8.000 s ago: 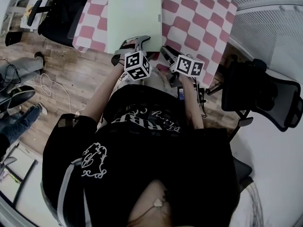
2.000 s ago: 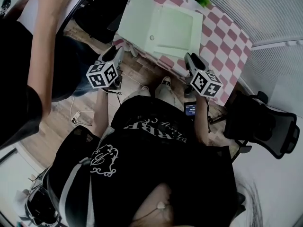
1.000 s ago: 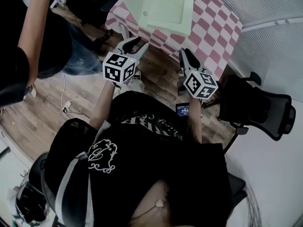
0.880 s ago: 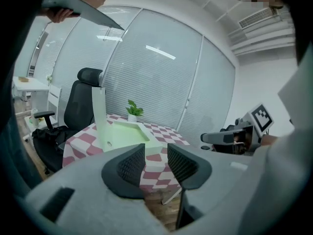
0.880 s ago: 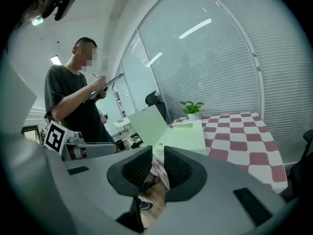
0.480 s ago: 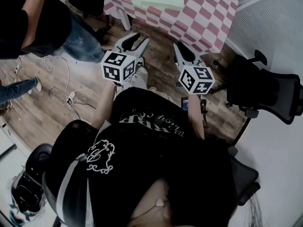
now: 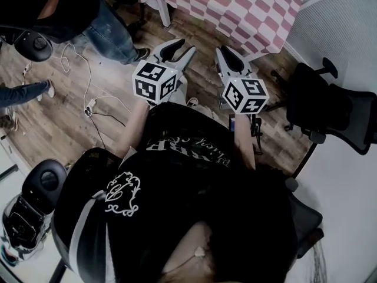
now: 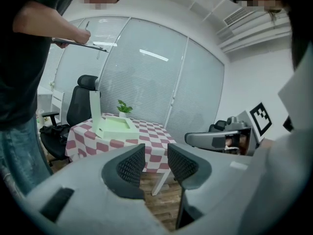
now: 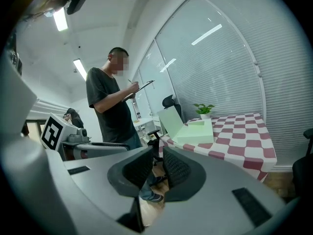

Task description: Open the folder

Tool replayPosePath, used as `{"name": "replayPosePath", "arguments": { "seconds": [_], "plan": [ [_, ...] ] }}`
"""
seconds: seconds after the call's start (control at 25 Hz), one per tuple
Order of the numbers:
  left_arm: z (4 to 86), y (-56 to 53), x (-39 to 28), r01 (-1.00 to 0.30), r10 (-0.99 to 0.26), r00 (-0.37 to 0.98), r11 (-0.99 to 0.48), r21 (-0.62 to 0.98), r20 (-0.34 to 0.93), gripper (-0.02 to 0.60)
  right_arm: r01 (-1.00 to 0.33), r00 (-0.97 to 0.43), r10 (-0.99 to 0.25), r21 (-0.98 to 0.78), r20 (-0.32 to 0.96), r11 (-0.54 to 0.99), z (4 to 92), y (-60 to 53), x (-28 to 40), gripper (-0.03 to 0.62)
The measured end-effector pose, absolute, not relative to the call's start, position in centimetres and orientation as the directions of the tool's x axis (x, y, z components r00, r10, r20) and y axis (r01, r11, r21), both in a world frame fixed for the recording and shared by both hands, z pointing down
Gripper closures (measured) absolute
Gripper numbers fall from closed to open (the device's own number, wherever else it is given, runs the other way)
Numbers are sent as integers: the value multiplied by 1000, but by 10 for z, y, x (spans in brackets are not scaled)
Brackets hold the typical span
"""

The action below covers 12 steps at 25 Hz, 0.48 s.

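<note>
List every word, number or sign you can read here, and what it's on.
No text here reads clearly.
Black shirt: ornate printed lettering, upside down, too distorted to read.
Marker cubes: black-and-white square patterns only, no words.

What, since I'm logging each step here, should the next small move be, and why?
Probably none on the folder: it lies on the table with its cover standing upright, so it looks open already. The left hand-held gripper and right hand-held gripper are off the table, jaws apart and empty. I would just lower both and rest.
</note>
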<state>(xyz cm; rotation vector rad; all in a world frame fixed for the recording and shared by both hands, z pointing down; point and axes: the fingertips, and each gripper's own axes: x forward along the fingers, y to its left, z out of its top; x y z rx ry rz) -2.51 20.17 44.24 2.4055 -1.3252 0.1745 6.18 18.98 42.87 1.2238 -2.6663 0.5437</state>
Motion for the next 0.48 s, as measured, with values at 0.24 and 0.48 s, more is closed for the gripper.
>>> {"name": "replayPosePath", "arguments": {
  "seconds": [0.24,0.48],
  "plan": [
    [444,220,-17,-835,-789,545,-483,264,282,433,-741,-672,-683,-250,287,623,433,205,58,537],
    [439,224,-19,-838,-796,540,-477,265,275,433,-739,-673,-677,-227,298,635,431,208,54,539]
  ]
}}
